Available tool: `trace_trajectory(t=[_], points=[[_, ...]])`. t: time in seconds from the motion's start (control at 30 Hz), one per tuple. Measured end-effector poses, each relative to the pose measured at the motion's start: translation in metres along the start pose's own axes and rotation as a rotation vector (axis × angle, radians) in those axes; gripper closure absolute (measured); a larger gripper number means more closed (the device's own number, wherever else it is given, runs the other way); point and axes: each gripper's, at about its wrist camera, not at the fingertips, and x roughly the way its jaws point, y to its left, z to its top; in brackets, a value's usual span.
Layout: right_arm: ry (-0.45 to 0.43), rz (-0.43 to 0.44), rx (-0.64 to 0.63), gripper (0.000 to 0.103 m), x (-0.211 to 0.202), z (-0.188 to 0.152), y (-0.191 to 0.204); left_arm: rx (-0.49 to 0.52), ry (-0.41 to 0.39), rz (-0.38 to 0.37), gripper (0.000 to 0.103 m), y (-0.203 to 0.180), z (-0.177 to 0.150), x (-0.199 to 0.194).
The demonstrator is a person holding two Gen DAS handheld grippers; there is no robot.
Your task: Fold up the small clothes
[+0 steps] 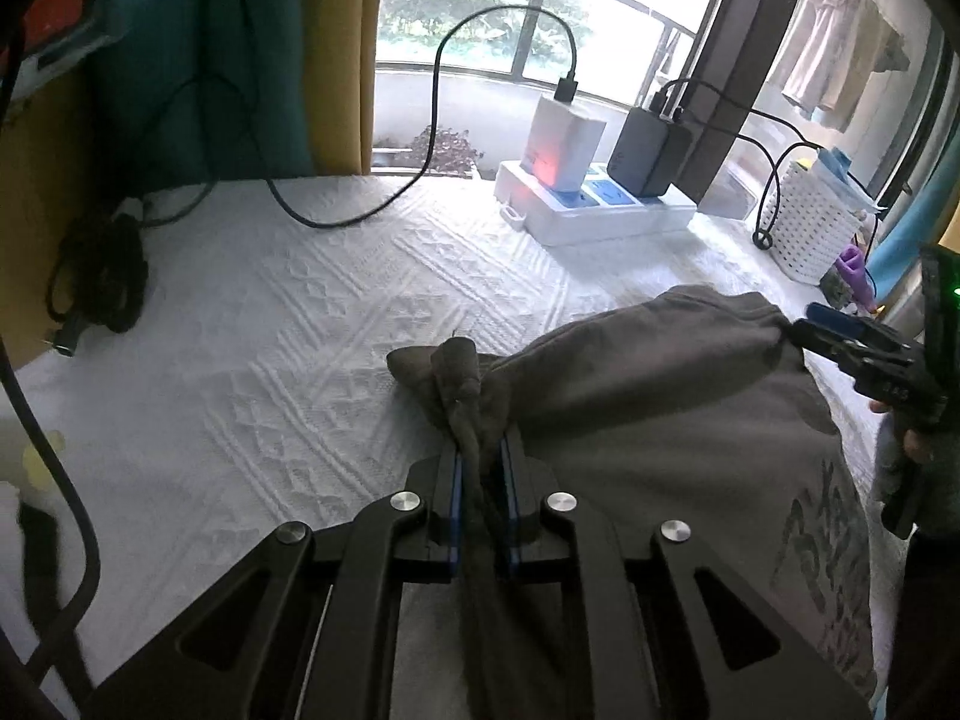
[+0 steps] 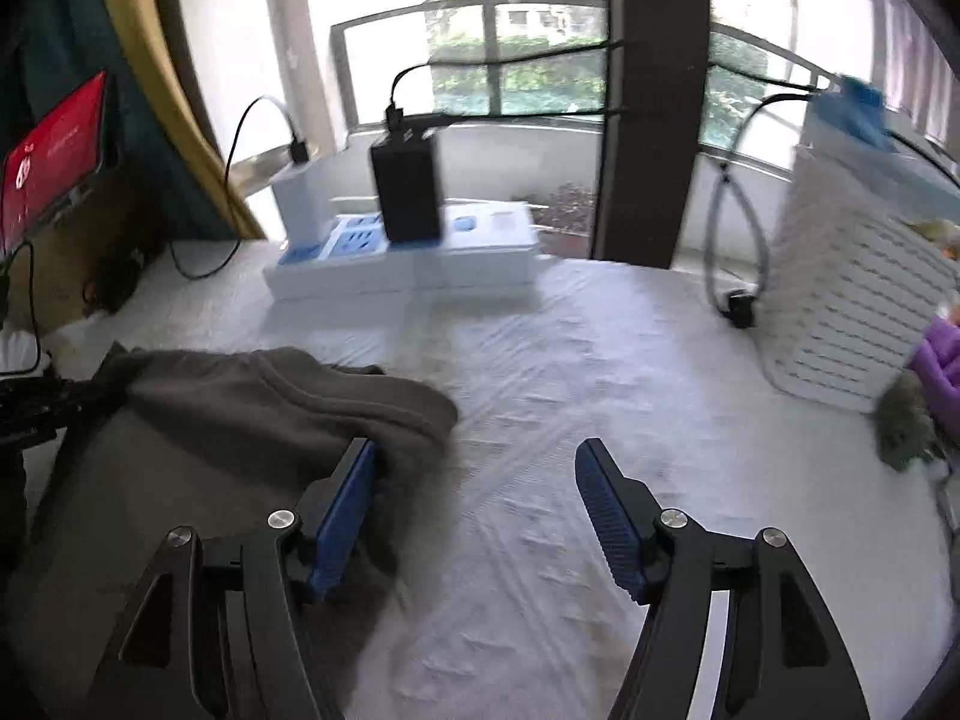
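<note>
A dark grey garment (image 1: 660,396) with printed lettering lies on the white textured tablecloth (image 1: 270,330). My left gripper (image 1: 480,468) is shut on a bunched corner of it, and the fabric rises in a twist between the blue pads. In the right wrist view the same garment (image 2: 240,408) lies at the left with its top edge folded over. My right gripper (image 2: 477,468) stands open beside that folded edge, the left finger (image 2: 345,510) resting against the cloth and nothing between the pads. It also shows at the garment's far right corner in the left wrist view (image 1: 834,339).
A white power strip (image 1: 600,204) with a white and a black charger plugged in stands at the back. A white woven basket (image 1: 810,222) sits at the back right, with a purple item (image 2: 936,360) beside it. Black cables (image 1: 96,276) lie at the left.
</note>
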Motion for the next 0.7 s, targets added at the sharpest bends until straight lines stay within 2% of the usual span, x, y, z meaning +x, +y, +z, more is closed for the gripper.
trace_trajectory(t=[0.13,0.27,0.33,0.5,0.57,0.63,0.7], points=[[-0.007,0.005,-0.030,0.033,-0.009,0.000,0.006,-0.002,-0.033,0.004,0.090,-0.003,0.001,-0.012],[0.036,-0.036,-0.026,0.033,0.015,0.003,0.002,0.001,-0.017,0.020,0.090,-0.001,0.001,-0.003],[0.080,-0.016,-0.001,0.033,0.028,0.004,-0.003,-0.006,-0.001,0.030,0.090,0.002,0.000,0.004],[0.066,-0.034,-0.002,0.033,0.028,0.009,-0.004,0.010,0.006,0.041,0.087,0.000,0.001,0.010],[0.041,-0.047,0.019,0.033,0.024,0.011,-0.007,0.047,0.008,0.058,0.080,-0.004,0.004,0.008],[0.026,-0.055,0.040,0.033,0.019,0.014,-0.009,0.060,-0.010,0.068,0.067,-0.004,0.007,-0.001],[0.006,-0.032,0.093,0.031,0.007,0.018,-0.015,0.049,-0.037,0.072,0.064,-0.002,0.009,-0.012]])
